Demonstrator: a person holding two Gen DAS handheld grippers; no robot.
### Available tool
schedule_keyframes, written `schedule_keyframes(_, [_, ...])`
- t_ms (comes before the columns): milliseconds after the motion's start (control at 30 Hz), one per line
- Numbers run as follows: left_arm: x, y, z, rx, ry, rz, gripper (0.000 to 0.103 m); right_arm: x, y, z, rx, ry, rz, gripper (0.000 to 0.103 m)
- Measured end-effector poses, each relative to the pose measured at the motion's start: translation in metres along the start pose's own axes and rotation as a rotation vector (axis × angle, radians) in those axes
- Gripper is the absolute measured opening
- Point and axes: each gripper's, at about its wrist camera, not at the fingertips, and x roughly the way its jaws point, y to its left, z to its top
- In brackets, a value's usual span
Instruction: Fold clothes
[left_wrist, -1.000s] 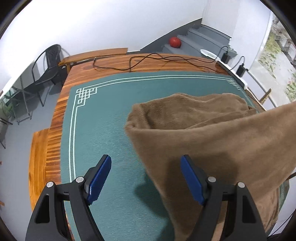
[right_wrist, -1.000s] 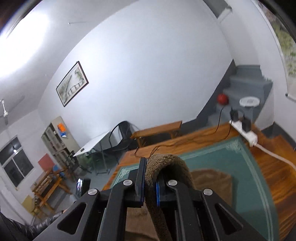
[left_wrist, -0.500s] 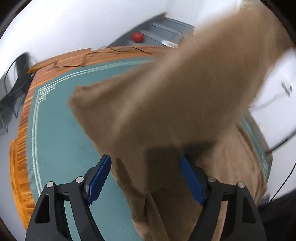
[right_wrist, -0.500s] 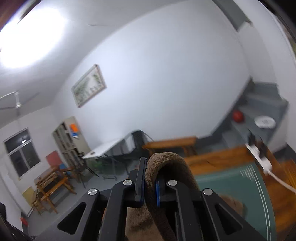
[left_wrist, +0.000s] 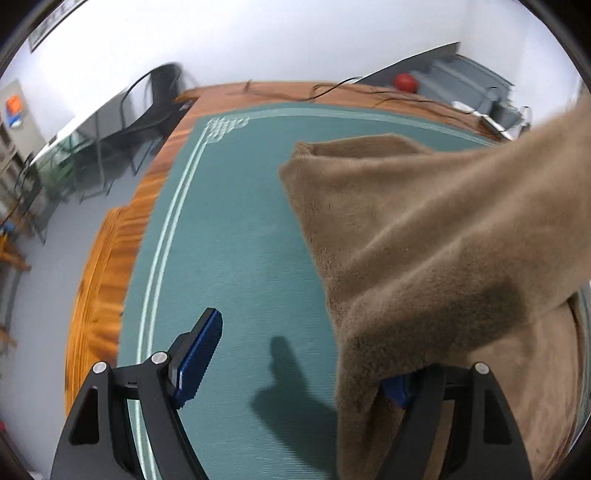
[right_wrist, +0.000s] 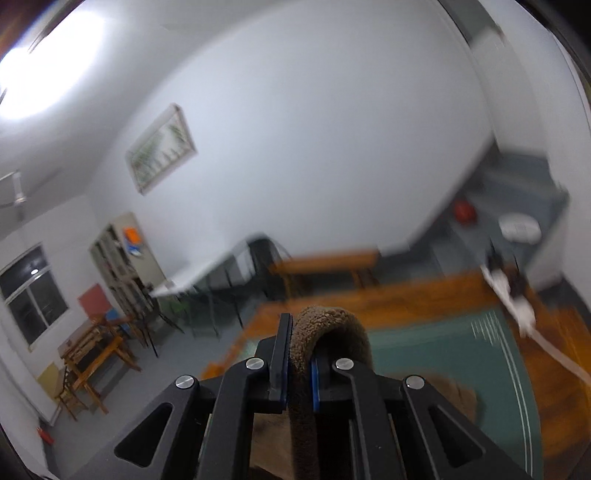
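We see the brown fleece garment (left_wrist: 424, 236) partly lifted off the green mat (left_wrist: 236, 236) on the wooden tabletop (left_wrist: 110, 240), one part draping over our left gripper's (left_wrist: 295, 365) right finger, the rest lying on the mat. Our left gripper's fingers (left_wrist: 199, 350) are spread wide, gripping nothing. Our right gripper (right_wrist: 297, 369) is raised above the tabletop, its fingers (right_wrist: 281, 354) clenched on a fold of the garment (right_wrist: 332, 325).
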Motion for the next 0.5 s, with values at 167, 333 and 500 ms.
schedule_keyframes(167, [0.002,-0.008,-0.014,0.085,0.05,-0.059,0.081,0.054,-0.072,-0.067,0.126,0.234,-0.16,0.01])
schedule_keyframes(333, [-0.003,-0.005,-0.02,0.135,0.086,-0.131,0.081,0.071,-0.121,-0.121,0.181,0.392,-0.229,0.01])
schedule_keyframes(500, [-0.009,0.013,0.003,0.084,0.079,-0.17,0.081,0.074,-0.142,-0.141,0.258,0.451,-0.215,0.013])
